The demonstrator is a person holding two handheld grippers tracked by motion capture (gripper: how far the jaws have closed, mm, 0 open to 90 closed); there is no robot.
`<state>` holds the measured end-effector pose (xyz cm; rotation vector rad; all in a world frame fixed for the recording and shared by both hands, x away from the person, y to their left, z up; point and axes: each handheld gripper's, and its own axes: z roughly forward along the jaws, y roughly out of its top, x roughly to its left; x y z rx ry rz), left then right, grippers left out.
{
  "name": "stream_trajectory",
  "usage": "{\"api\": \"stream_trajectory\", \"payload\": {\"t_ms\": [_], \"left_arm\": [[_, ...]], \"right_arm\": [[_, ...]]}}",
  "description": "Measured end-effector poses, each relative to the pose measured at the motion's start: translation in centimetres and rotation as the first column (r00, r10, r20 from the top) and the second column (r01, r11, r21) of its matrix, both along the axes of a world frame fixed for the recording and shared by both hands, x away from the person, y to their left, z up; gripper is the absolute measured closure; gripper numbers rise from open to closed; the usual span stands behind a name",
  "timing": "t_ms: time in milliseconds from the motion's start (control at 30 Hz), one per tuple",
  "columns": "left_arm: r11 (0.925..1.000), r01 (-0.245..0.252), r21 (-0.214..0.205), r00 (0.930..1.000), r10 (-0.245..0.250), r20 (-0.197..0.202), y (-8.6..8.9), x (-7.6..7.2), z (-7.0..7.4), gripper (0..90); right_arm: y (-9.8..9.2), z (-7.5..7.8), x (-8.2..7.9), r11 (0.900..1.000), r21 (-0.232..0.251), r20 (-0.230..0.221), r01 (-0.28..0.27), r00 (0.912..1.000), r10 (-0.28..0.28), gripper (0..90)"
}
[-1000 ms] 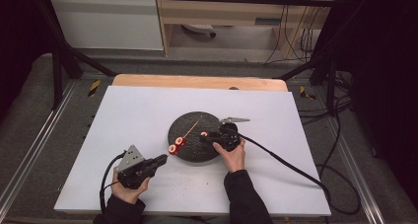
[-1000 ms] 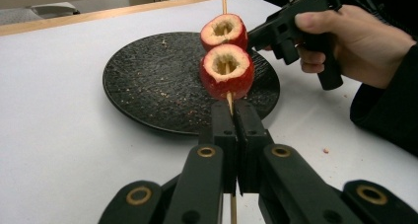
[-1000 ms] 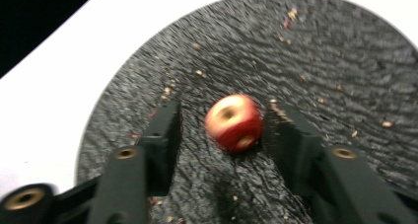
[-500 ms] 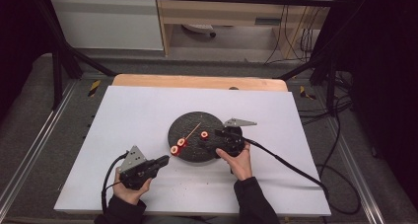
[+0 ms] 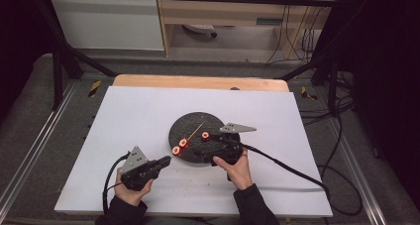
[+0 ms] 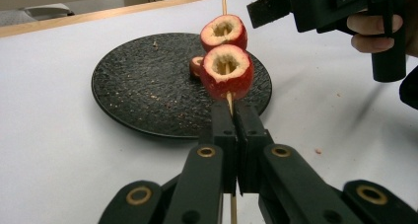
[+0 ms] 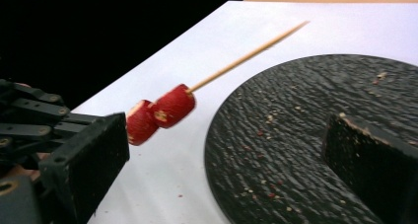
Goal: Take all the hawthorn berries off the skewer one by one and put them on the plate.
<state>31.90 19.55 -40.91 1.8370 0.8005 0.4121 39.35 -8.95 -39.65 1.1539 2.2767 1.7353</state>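
Observation:
A thin wooden skewer (image 5: 194, 132) carries two red hollowed fruit rounds (image 5: 180, 146) near its lower end. My left gripper (image 5: 167, 160) is shut on the skewer's end just below them; the left gripper view shows the jaws (image 6: 235, 123) pinched on the stick under the rounds (image 6: 226, 71). A third red round (image 5: 204, 136) lies loose on the black round plate (image 5: 190, 123). My right gripper (image 5: 207, 151) hovers over the plate's near edge. Its jaws have just been opening and stand wide apart (image 7: 231, 160), with nothing held between them.
The plate sits mid-table on a white sheet (image 5: 138, 111) with bare room on all sides. Red crumbs dot the plate (image 7: 276, 150). A wooden table edge (image 5: 198, 81) runs along the back. Cables trail from both grippers toward the near corners.
My right gripper has drawn back and up from the loose round on the plate, and its jaws have spread wide. The left gripper and skewer have stayed put.

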Motion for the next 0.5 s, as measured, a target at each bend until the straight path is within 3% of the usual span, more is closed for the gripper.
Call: {"api": "stream_trajectory", "payload": {"t_ms": [233,500], "left_arm": [[1.0000,0.006,0.003,1.0000,-0.006,0.005,-0.4,-0.1,0.1,88.3],[0.9999,0.016,0.005,0.9998,-0.016,0.015,-0.7,-0.4,0.2,88.3]], "right_arm": [[1.4,0.3,0.2,0.9988,0.036,-0.003,-0.034,0.9994,0.034,18.5],[1.8,-0.2,0.8,0.9974,0.067,-0.047,-0.026,0.9985,0.029,36.8]]}}
